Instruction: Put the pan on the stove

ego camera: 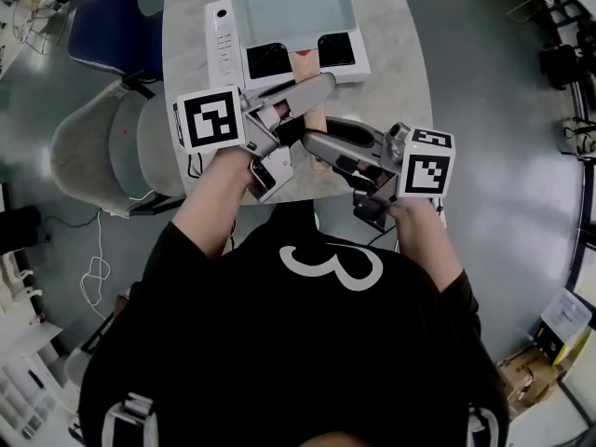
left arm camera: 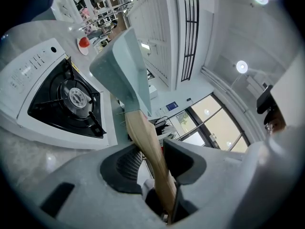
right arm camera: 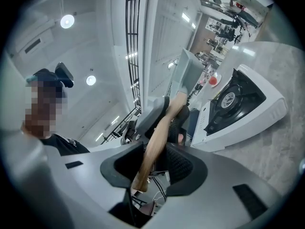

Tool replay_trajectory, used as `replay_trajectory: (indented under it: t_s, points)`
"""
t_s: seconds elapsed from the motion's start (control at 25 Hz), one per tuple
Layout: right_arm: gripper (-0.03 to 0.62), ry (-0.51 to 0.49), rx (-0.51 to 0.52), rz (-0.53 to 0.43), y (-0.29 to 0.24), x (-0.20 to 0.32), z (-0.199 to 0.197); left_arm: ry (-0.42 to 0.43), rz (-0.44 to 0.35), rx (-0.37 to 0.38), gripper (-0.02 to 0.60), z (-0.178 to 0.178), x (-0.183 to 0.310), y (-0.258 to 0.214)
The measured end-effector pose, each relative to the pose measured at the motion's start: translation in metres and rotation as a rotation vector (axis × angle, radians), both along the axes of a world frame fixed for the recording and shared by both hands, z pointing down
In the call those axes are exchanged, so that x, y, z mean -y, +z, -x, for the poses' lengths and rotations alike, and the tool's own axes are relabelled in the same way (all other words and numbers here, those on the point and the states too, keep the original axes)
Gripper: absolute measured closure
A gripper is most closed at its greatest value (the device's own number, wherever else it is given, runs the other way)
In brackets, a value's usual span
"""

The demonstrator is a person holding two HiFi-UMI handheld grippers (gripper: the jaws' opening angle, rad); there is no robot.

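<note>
Wood is squeezed by both claws: the wooden handle [left arm camera: 148,144] is pinched by the left gripper [left arm camera: 155,160] and by the right gripper [right arm camera: 153,165]. The pale green pan [ego camera: 289,3] is held up, tilted, above the white stove [left arm camera: 29,75] on the grey table [ego camera: 400,73].

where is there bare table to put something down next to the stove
Bare tabletop lies right of the stove, out to the table's rim, and a narrower strip runs left of its control panel. The near edge is crowded: the left gripper and right gripper both clamp the wooden handle of the pan there.
</note>
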State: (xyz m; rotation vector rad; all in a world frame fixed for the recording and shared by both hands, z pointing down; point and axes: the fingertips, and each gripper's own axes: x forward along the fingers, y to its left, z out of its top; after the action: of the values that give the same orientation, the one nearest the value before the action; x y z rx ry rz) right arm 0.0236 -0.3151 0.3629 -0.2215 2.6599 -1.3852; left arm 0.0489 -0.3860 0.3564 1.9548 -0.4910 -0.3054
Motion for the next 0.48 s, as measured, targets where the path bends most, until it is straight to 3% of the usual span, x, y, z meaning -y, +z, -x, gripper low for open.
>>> replay_trajectory:
  t_s: [0.24,0.36,0.48]
  points:
    - [0.457,0.013,-0.005,0.048,0.016,0.014,0.003,0.006,0.048,-0.004,0.434,0.002,0.014,0.019]
    - [0.457,0.015,-0.014,0.066,0.023,0.020,0.003,0.017,0.027,0.017,0.434,0.004,0.022,0.029]
    - [0.457,0.019,-0.019,0.083,0.030,0.025,0.003,0.011,0.069,0.013,0.434,0.004,0.027,0.038]
